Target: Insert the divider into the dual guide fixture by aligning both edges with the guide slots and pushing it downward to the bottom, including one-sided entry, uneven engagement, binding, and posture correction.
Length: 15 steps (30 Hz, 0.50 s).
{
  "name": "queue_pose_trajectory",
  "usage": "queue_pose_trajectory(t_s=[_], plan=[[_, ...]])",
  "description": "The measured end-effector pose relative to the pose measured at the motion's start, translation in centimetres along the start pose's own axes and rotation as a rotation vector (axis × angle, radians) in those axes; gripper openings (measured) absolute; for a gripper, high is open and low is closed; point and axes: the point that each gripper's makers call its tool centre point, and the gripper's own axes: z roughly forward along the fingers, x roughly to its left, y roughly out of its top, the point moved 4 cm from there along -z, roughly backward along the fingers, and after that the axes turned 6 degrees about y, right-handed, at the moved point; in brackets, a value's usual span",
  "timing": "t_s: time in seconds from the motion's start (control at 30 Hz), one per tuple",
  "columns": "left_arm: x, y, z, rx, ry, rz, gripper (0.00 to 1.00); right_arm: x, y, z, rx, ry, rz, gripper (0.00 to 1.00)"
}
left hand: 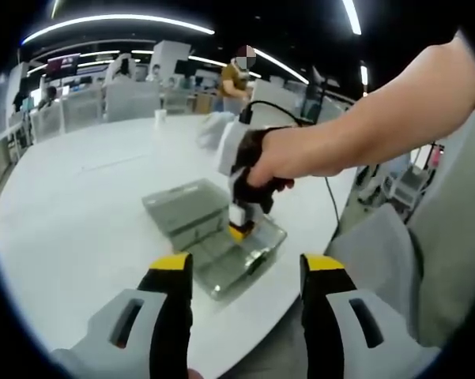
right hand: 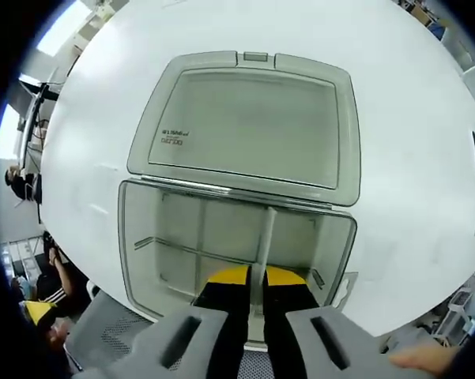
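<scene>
A clear grey box lies on the white table with its hinged lid (right hand: 253, 126) folded flat. Its tray (right hand: 142, 237) has slotted walls and a low cross rib. A thin pale divider (right hand: 263, 233) stands on edge in the tray, running from the lid-side wall toward me. My right gripper (right hand: 257, 278) is shut on the divider's near part, yellow tips on either side of it. In the left gripper view, a hand holds the right gripper (left hand: 242, 227) pointing down into the tray (left hand: 265, 251). My left gripper (left hand: 247, 267) hangs open in front of the box, holding nothing.
The round white table (left hand: 79, 221) ends just beyond the box on the near side. A mesh chair (right hand: 118, 332) stands below that edge. A person's arm (left hand: 363, 126) reaches in from the right. Desks, chairs and a standing person (left hand: 235, 79) fill the room behind.
</scene>
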Motion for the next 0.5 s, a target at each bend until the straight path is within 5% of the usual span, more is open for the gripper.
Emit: queue_pose_trajectory(t_s=[0.5], plan=[[-0.18,-0.31,-0.67,0.033,0.009,0.014,0.52,-0.15,0.54,0.14,-0.007,0.059,-0.092,0.02]])
